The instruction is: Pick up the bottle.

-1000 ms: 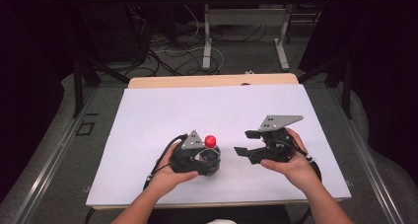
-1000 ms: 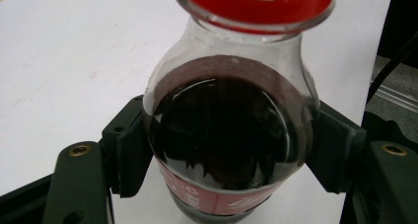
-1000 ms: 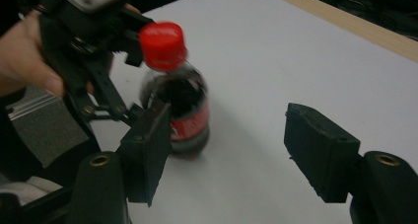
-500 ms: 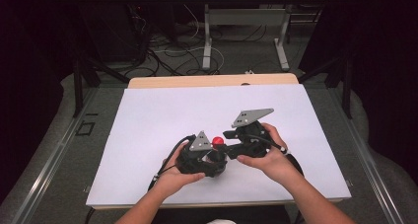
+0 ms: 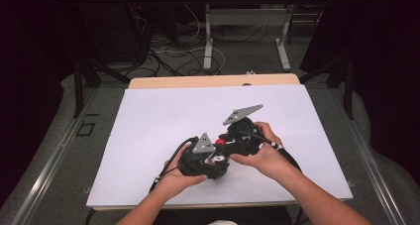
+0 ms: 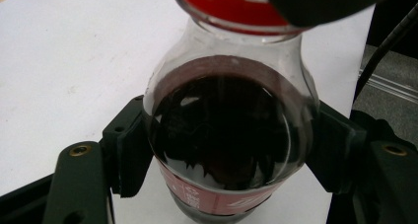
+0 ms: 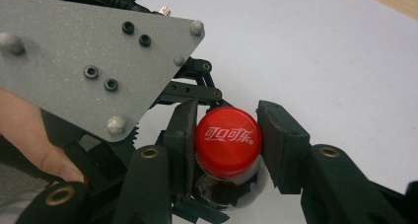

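Gripping the bottle at its body, the left claw is clamping it upright on the desk; the right claw is straddling the red cap, one jaw touching, the other just apart; an off-centre squeeze is likely tipping the bottle or slipping off.

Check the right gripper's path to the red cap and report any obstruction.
Nothing visible blocks it. The right gripper already has its jaws on either side of the red screw cap of the clear plastic cola bottle, which the left gripper clamps by its body.
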`<state>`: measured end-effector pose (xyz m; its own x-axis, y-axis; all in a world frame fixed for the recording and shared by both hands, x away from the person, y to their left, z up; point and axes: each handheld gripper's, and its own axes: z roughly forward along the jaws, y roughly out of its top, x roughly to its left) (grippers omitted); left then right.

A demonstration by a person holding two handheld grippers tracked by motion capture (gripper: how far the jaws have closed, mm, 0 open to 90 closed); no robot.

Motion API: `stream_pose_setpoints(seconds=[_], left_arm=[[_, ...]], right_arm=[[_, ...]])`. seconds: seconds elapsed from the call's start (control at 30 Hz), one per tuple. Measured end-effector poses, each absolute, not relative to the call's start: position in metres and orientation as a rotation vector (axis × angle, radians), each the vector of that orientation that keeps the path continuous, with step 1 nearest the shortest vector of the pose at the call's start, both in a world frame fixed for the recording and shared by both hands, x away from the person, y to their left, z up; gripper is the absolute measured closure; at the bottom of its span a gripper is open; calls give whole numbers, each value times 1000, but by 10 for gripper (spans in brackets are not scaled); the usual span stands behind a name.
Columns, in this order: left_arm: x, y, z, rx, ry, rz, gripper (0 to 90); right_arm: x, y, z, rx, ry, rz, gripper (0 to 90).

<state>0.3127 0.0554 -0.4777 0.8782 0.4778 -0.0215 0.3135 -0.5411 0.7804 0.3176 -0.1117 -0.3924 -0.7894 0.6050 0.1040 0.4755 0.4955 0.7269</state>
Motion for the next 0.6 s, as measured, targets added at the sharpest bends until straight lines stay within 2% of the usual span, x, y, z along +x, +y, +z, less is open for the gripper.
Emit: stream_pose_setpoints(seconds=[0.37, 0.6], left_arm=[[314, 58, -476, 2197, 550, 217, 302], [314, 59, -474, 2184, 517, 176, 302]], right_arm=[[329, -113, -388, 838, 2694, 1135, 616], [346, -118, -384, 494, 2858, 1165, 618]])
